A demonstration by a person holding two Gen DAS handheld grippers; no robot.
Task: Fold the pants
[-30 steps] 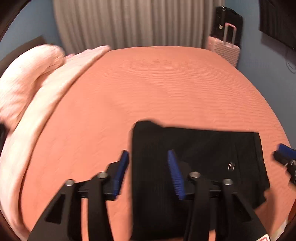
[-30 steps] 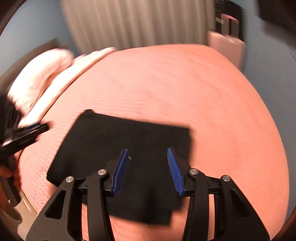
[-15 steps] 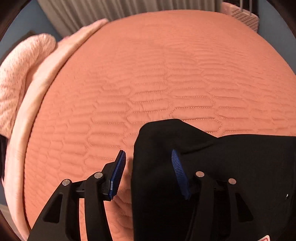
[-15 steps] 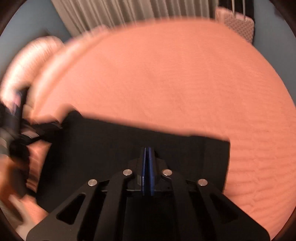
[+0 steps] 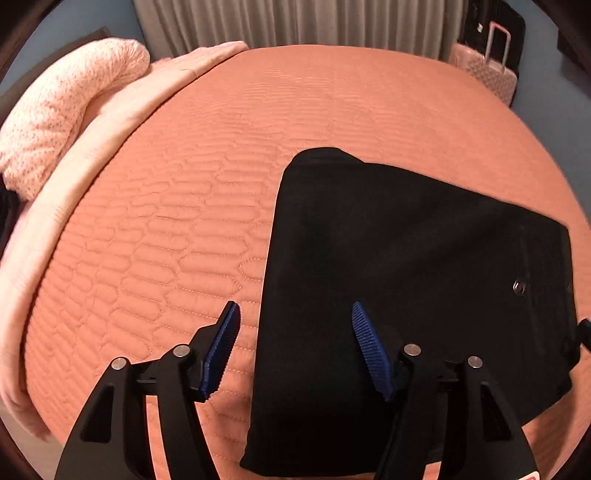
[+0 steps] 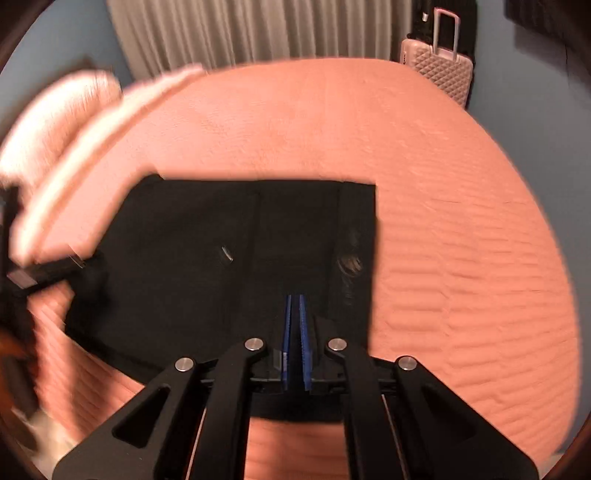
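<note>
Left gripper (image 5: 291, 350): jaws opening, straddling the pants' (image 5: 406, 277) left edge, pads not pressing cloth.
Right gripper (image 6: 295, 343): clenched, nothing visibly between the pads, over the waistband end.
Pants: folded black rectangle on the bed (image 5: 295, 110), long axis running left to right between the two grippers.
Far: pillow (image 5: 66, 107), suitcase (image 6: 439, 70).

The folded black pants (image 5: 417, 280) are lying on the orange quilted bedspread (image 5: 229, 155), filling the lower right of the left wrist frame. A pink knitted blanket (image 5: 70, 110) is sitting along the upper left edge. A pink hard-shell suitcase (image 5: 487, 70) is standing behind the bed, upper right, beside the grey pleated curtain (image 5: 295, 22).
</note>
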